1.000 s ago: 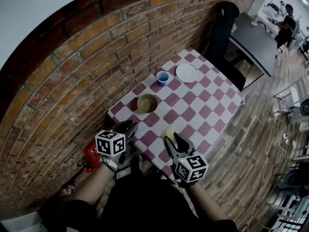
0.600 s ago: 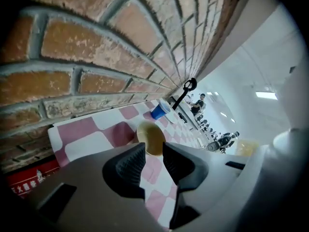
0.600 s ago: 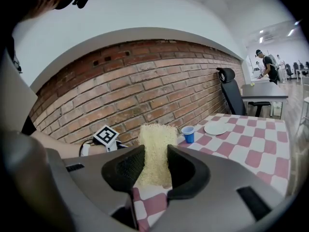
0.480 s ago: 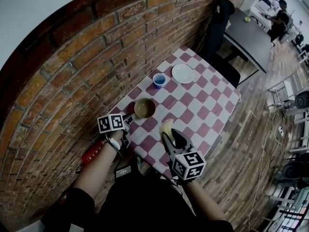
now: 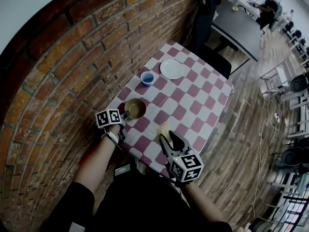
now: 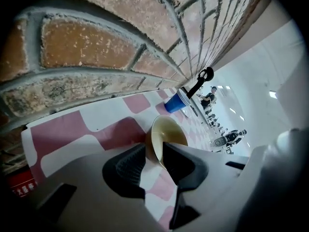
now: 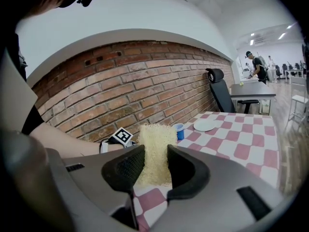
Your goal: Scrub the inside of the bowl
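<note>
We look steeply down on a small table (image 5: pixel 193 100) covered in a red and white check cloth, standing against a brick wall (image 5: pixel 72 71).

The bowl (image 5: pixel 134 108), brownish outside and pale yellow-green inside, sits upright on the cloth near the wall-side edge, at the end closest to us. Farther along the table stands a blue cup (image 5: pixel 147 78), and just beyond it lies a white plate (image 5: pixel 172 68). The 3 dishes sit apart from one another.

The left gripper (image 5: pixel 124 116) reaches in from the wall side and angles down to the bowl's near rim. In the left gripper view its 2 jaws stand about halfway apart, and the rim and near wall of the bowl fill the gap between the dark pads (image 6: pixel 126 170). We cannot see that the pads press on the bowl.

The right gripper (image 5: pixel 168 138) is over the table's near end, well apart from the bowl and to its right. In the right gripper view its jaws are closed on a pale yellow, rough-textured sponge (image 7: pixel 157 134), which stands upright between the pads and rises above the tips. Past the sponge, the same view shows the marker cube (image 7: pixel 120 137) of the left gripper.

Behind the table are a black office chair (image 5: pixel 205 13) and a dark desk (image 5: pixel 236 28), where a person (image 5: pixel 266 6) in dark clothes is standing.
</note>
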Demonstrator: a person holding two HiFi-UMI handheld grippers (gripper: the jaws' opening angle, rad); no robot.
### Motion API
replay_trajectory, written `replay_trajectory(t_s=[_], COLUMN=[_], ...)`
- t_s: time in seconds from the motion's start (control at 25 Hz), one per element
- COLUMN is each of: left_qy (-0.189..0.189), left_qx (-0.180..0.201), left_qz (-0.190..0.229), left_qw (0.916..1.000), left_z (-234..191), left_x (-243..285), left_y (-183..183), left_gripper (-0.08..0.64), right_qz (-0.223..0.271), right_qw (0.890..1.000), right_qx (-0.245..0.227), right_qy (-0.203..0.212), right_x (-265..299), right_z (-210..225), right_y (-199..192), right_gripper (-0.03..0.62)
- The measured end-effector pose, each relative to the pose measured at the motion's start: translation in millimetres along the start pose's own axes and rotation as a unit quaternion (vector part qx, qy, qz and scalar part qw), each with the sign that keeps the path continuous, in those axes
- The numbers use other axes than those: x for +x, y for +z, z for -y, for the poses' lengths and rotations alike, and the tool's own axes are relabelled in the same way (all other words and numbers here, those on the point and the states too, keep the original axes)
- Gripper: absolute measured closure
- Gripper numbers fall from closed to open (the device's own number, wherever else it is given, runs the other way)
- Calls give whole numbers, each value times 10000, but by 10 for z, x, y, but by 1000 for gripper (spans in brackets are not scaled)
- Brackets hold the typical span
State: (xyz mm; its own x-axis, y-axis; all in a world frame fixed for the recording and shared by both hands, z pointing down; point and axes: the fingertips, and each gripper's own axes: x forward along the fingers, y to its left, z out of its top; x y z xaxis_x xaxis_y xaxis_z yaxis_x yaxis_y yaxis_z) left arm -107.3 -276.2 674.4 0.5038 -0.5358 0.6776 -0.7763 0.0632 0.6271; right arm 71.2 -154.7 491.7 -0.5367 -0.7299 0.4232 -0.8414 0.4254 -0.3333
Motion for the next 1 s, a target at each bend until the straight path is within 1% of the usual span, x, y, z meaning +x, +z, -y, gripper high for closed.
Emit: replay_trajectory(t_s=[0.2, 0.36, 0.56, 0.76, 0.92, 1.0], left_qy=[52, 263, 272, 95, -200, -274], left_qx=[118, 318, 428, 623, 767, 876], left_qz=[-127, -280, -241, -131, 114, 192], left_qw=[9998, 9988, 9984, 9979, 9968, 9956], left_z=[-3, -31, -2, 146, 427, 564], left_x=[96, 98, 71, -72, -263, -370], left_y=[-37, -69, -79, -125, -103, -113], left_gripper=[444, 513, 528, 532, 532, 532], right_qz=[38, -1, -37, -93, -111, -120], right_qw=[9997, 9996, 9995, 9996, 9998, 9999], right_qx=[216, 227, 189, 187, 122, 74], right_qy=[-118, -179, -245, -183, -70, -10], right_x=[-58, -88, -123, -108, -53, -26], right_z=[58, 76, 152, 118, 42, -6], right_y=[-34, -83, -134, -158, -150, -140], right_gripper=[437, 437, 437, 437, 437, 437])
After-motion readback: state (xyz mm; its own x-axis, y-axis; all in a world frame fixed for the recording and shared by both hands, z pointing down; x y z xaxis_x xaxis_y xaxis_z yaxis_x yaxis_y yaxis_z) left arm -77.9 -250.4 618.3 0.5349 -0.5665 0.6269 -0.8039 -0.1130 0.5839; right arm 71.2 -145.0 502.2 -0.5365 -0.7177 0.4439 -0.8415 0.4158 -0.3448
